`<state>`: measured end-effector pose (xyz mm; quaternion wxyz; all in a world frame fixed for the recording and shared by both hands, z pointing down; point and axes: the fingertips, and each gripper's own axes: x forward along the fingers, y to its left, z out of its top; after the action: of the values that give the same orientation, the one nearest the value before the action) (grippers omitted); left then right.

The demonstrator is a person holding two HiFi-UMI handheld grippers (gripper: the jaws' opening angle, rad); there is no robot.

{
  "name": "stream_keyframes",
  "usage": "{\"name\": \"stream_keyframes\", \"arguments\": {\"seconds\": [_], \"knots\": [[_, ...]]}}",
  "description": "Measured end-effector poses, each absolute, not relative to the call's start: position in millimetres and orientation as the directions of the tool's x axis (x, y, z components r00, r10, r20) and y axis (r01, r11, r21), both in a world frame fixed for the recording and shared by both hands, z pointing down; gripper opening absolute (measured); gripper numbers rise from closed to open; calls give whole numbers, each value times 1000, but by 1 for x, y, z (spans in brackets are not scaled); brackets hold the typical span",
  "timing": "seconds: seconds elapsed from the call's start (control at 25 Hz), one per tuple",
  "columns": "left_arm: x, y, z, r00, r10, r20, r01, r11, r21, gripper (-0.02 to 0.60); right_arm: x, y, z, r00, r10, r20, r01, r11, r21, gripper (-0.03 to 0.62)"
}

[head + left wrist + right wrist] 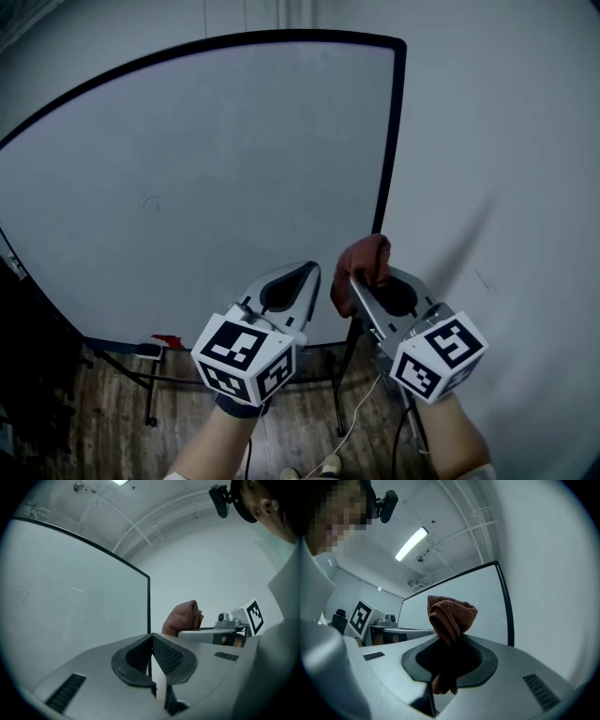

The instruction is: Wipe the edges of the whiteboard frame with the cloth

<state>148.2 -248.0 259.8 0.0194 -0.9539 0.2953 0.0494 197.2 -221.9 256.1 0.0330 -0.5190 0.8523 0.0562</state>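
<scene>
Right gripper clamped on a brown cloth just beside the whiteboard frame, left gripper closed and empty, near that frame

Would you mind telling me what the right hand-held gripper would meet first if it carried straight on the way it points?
Probably the whiteboard, just inside its black right frame edge; the brown cloth shut in the right hand-held gripper would touch first. Depth is unclear.

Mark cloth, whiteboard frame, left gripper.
cloth (450,613): right gripper view, bunched top above jaws.
whiteboard frame (392,141): head view, right vertical edge.
left gripper (151,638): left gripper view, where tips meet.
</scene>
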Motion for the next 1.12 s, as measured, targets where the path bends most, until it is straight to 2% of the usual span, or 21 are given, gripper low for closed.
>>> {"name": "stream_keyframes", "arguments": {"seconds": [0.44, 0.88, 1.12], "knots": [[197, -280, 198, 783, -591, -194, -609, -791, -50, 8, 246, -261, 174, -528, -824, -208, -848, 498, 181, 72], [224, -287, 107, 834, -479, -273, -527, -838, -141, 8, 258, -281, 87, -481, -834, -271, -869, 413, 273, 72], [219, -280, 84, 838, -450, -310, -516, -838, -177, 8, 266, -281, 41, -432, -845, -316, -891, 345, 295, 72]]}}
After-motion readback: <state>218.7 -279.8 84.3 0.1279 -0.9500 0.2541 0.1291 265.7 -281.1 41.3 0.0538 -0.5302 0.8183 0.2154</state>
